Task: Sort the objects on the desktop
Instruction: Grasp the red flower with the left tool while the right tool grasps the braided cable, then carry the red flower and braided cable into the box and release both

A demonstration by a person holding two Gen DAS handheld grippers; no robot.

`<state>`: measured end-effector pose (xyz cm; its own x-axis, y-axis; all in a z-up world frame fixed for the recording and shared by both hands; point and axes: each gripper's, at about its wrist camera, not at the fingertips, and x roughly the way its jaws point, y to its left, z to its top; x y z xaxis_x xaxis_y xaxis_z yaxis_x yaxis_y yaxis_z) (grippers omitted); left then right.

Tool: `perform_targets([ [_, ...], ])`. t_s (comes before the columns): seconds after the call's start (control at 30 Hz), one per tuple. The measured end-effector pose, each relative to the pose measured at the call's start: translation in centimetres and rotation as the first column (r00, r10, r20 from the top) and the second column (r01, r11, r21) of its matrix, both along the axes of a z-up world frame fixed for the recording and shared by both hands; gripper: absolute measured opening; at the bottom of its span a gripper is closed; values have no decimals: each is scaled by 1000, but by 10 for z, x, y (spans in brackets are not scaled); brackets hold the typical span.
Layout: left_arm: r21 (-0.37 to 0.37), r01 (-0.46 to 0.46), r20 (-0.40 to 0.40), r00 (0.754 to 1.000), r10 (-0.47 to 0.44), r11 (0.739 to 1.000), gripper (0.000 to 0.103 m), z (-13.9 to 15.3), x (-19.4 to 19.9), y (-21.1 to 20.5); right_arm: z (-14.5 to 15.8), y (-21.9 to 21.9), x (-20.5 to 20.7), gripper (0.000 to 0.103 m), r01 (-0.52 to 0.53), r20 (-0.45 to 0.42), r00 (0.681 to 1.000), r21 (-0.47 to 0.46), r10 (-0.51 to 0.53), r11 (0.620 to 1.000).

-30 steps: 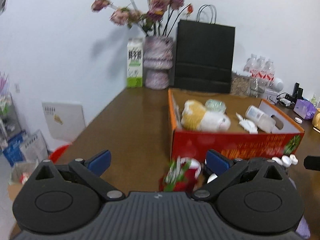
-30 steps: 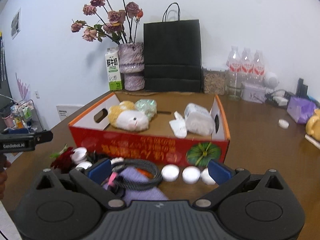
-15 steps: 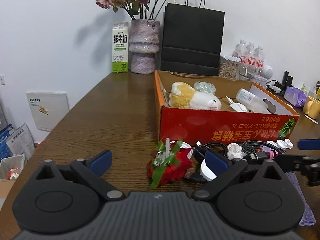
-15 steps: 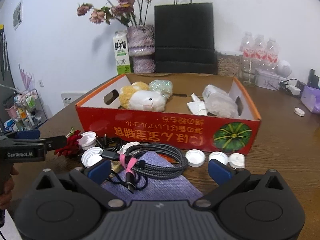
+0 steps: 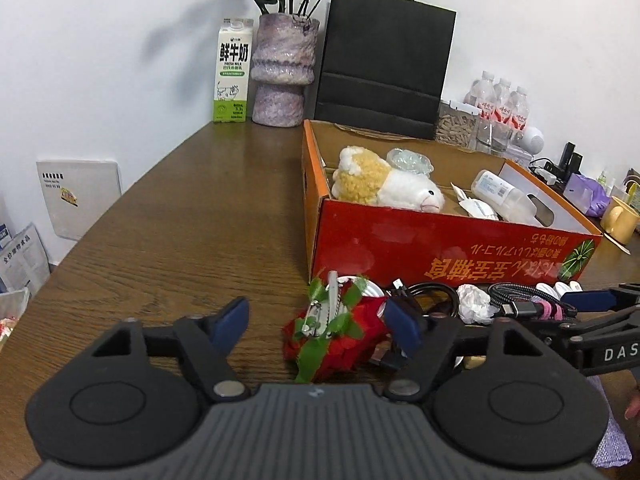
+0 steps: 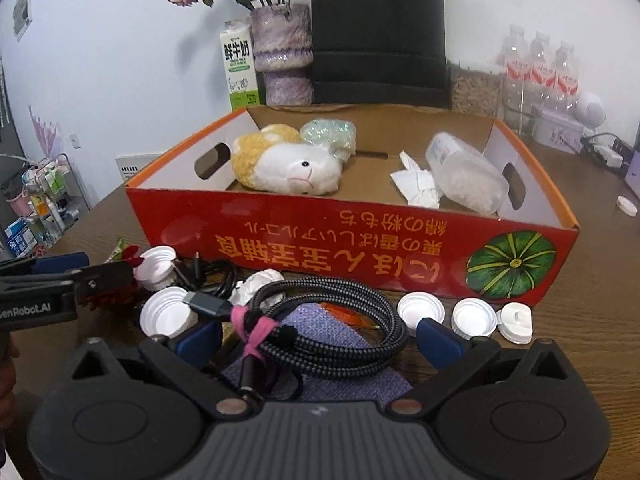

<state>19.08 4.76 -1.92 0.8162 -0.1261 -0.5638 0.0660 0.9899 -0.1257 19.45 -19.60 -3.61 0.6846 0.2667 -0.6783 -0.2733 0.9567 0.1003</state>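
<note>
A red cardboard box (image 5: pixel 448 256) (image 6: pixel 360 248) holds a plush sheep (image 6: pixel 288 166), a clear bottle (image 6: pixel 464 172) and crumpled tissue (image 6: pixel 416 186). In front of it lie a red fabric rose with a hair clip (image 5: pixel 336 332), a coiled braided cable (image 6: pixel 320 328) on a purple cloth (image 6: pixel 332 360), a thin black cable (image 6: pixel 216 276), a paper ball (image 6: pixel 256 286) and several white caps (image 6: pixel 472 318). My left gripper (image 5: pixel 320 322) is open, its jaws on either side of the rose. My right gripper (image 6: pixel 320 338) is open, its jaws on either side of the coiled cable.
At the back stand a milk carton (image 5: pixel 233 70), a vase of dried flowers (image 5: pixel 282 72), a black paper bag (image 5: pixel 384 60) and water bottles (image 6: pixel 540 76). A yellow mug (image 5: pixel 620 218) and a purple pack (image 5: pixel 588 194) sit at the right. The table's left edge drops to the floor.
Both grippers have moved down and forward toward the clutter before the box. The rose now lies between the left jaws and the coiled cable between the right jaws.
</note>
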Motion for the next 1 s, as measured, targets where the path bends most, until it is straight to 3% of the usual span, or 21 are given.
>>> perform_targets([
  [0.3,-29,10,-27,1000,-11,1000,52,-5,5,0,-5,-4,7,102,11,-29,1000,28,-11,1000],
  [0.47,-28,14,-28,1000,-14,1000,46,-5,4,0,-5,-6,6,91,6,-32,999,52,-4,999],
  [0.6,-28,19,-24,1000,-20,999,39,-5,3,0,-4,-6,4,89,8,-26,1000,58,-6,998],
  [1.0,-29,6,26,1000,-5,1000,36,6,-6,3,10,-10,-10,88,-7,44,999,79,3,997],
])
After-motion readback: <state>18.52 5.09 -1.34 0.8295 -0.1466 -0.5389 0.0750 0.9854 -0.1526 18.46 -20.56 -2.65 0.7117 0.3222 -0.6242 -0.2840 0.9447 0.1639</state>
